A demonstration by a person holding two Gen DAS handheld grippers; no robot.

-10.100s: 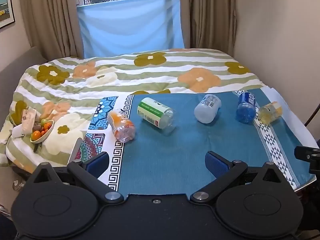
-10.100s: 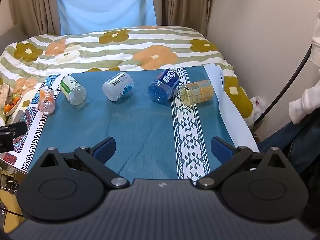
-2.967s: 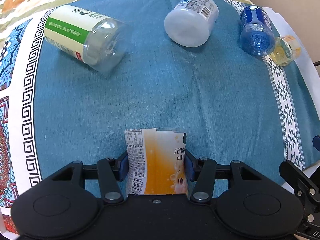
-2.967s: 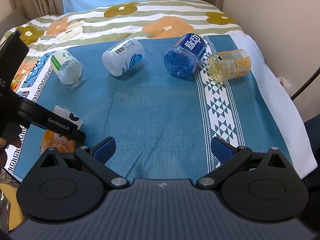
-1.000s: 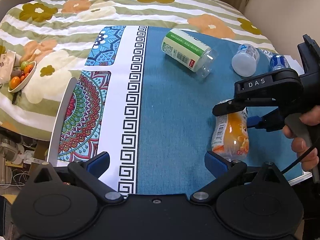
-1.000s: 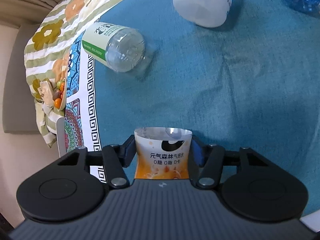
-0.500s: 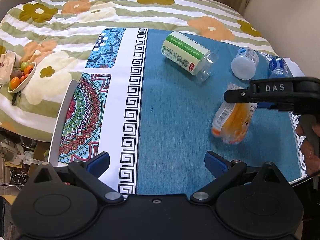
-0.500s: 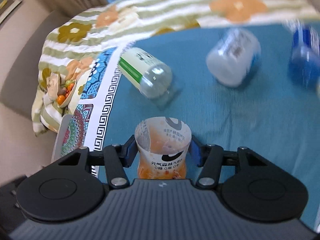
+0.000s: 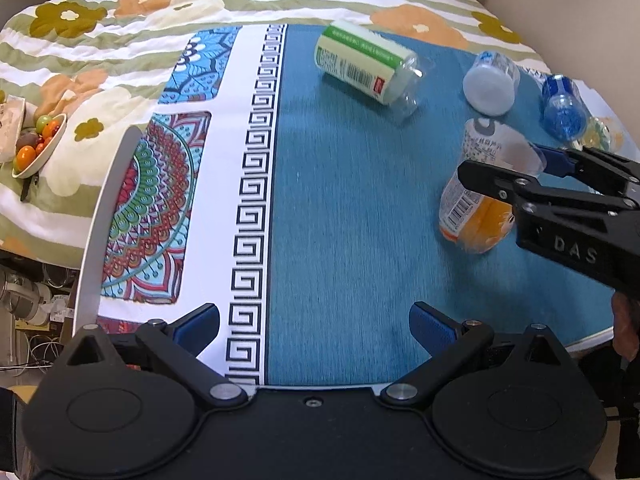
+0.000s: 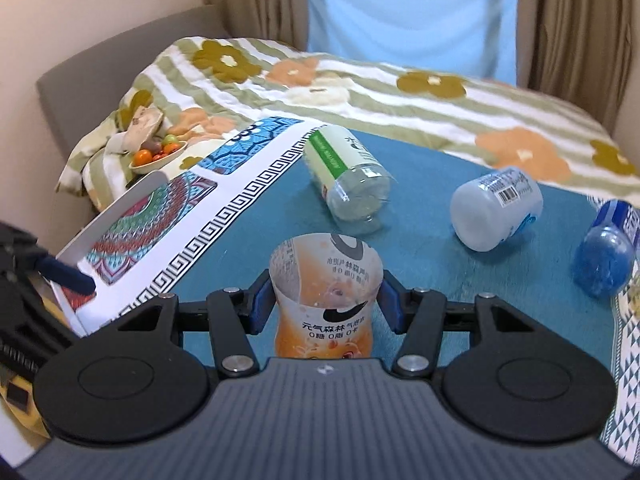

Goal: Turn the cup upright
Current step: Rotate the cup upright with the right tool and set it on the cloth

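The orange cup [image 10: 325, 300], a cut-off bottle with an orange label, stands nearly upright with its open rim up, base near the blue cloth [image 10: 460, 280]. My right gripper [image 10: 325, 302] is shut on its sides. In the left wrist view the same orange cup [image 9: 478, 196] leans slightly, held by the right gripper [image 9: 532, 172] at the right. My left gripper [image 9: 314, 326] stays open and empty near the cloth's front edge. Other cups lie on their sides: a green-labelled one [image 10: 346, 172], a white one [image 10: 496, 208] and a blue one [image 10: 606, 250].
A bowl of fruit [image 10: 158, 156] sits on the flowered quilt [image 10: 360, 80] at the left. A patterned mat [image 9: 160, 204] with a grey raised edge lies left of the blue cloth. A yellowish cup [image 9: 598, 134] lies at the far right. A hand [image 9: 626, 328] holds the right gripper.
The right gripper has tilted the orange cup from slanted to nearly upright and lowered it toward the cloth. The left gripper has stayed where it was, open.
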